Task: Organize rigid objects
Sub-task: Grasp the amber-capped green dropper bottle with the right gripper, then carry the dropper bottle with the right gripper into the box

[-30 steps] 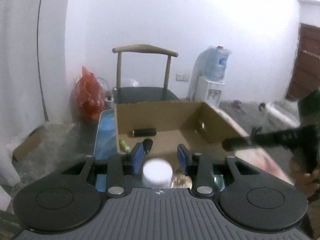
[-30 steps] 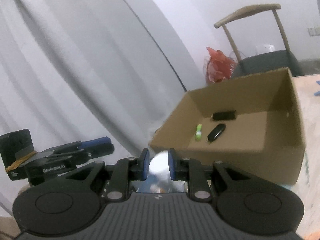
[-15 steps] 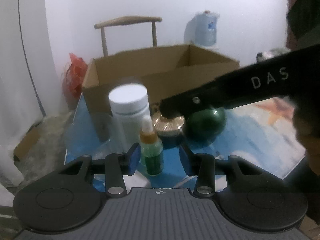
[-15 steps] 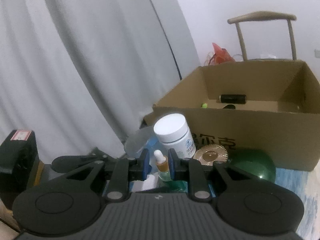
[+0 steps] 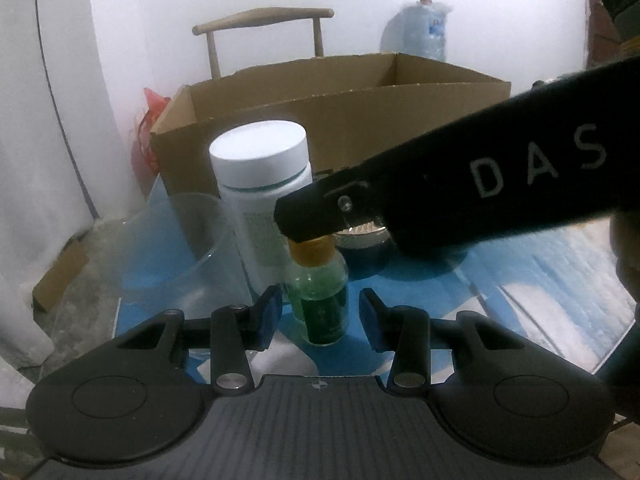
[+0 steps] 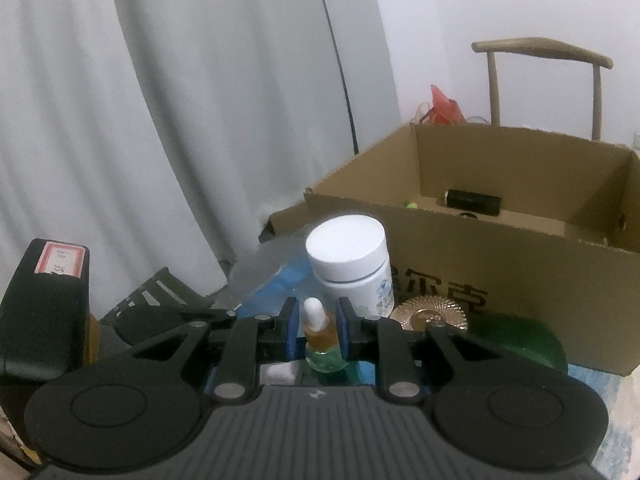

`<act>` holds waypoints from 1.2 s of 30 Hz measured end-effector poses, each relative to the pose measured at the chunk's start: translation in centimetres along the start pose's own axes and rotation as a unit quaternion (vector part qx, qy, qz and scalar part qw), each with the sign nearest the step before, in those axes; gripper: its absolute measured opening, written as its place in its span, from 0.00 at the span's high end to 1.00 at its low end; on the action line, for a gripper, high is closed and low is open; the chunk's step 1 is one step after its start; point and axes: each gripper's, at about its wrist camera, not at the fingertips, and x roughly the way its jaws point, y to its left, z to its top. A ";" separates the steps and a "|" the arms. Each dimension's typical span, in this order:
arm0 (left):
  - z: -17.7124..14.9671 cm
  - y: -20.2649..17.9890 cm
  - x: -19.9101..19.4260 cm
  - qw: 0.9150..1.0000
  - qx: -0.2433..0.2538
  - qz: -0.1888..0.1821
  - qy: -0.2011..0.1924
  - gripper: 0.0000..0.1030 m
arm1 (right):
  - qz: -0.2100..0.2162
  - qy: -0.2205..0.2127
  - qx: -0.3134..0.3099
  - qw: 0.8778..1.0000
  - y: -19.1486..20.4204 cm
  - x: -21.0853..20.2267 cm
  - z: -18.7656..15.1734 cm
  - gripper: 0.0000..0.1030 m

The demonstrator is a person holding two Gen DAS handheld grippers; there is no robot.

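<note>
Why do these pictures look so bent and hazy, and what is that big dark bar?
Left wrist view: fisheye curves the edges, the white wall glares, and the right hand-held gripper crosses as the dark bar, soft because close. Right wrist view: the curtain bows, and the white jar lid is overexposed with blurred edges.

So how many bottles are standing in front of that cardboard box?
2. A white-capped bottle stands by the cardboard box; a small green dropper bottle sits nearer, between the right gripper fingers. Others may be hidden.

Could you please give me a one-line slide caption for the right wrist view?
Right gripper closes around the dropper bottle by its neck, in front of the white jar and cardboard box.
</note>
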 end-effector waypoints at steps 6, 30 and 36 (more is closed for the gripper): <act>-0.3 -0.1 0.6 1.000 0.004 0.001 0.002 0.61 | 0.002 0.008 -0.001 1.000 -0.3 0.7 -0.1 0.79; -0.7 -1.9 -4.3 0.999 0.024 0.029 -0.039 0.69 | 0.030 -0.007 -0.015 0.999 1.0 -3.1 0.6 0.79; 0.6 -2.7 -9.2 0.995 0.050 0.051 -0.075 0.69 | 0.053 -0.042 -0.045 0.997 3.2 -7.2 2.1 0.79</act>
